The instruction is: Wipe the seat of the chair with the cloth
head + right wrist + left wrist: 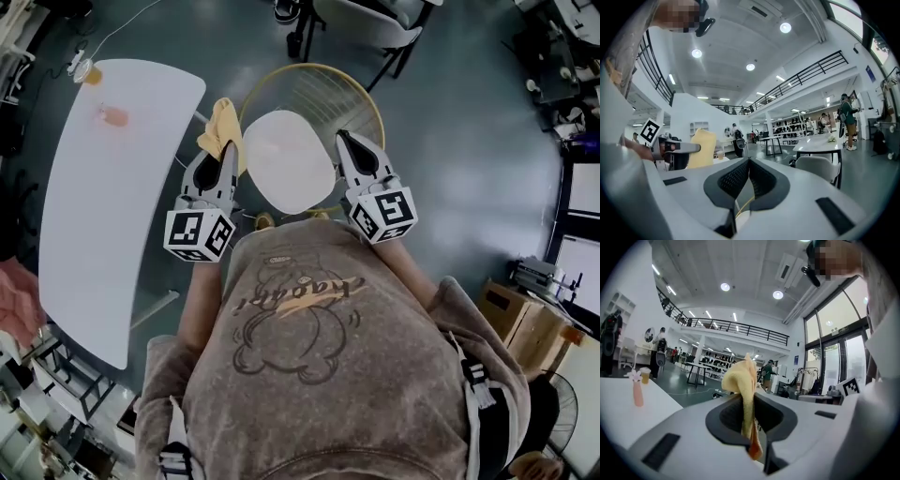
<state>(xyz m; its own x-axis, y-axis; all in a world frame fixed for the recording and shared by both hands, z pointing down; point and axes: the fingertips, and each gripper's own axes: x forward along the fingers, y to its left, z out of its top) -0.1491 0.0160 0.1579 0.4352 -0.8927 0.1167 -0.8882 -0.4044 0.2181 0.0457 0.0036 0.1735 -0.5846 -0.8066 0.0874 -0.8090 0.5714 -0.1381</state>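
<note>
The chair's round white seat (286, 159) lies straight below me, ringed by its yellow wire back (319, 80). My left gripper (226, 150) hangs just off the seat's left edge, shut on a yellow cloth (220, 127) that bunches up past its tips. In the left gripper view the cloth (743, 380) is pinched between the jaws of that gripper (749, 401) and sticks up above them. My right gripper (345, 141) hovers at the seat's right edge, shut with nothing in it; in the right gripper view (749, 161) its jaws meet. The cloth (701, 149) also shows there, at the left.
A long white table (112, 197) stands to the left, with a pink item (112, 115) and a cup (89, 71) on it. Another chair (366, 23) stands beyond the yellow one. A cardboard box (525, 323) sits at the right.
</note>
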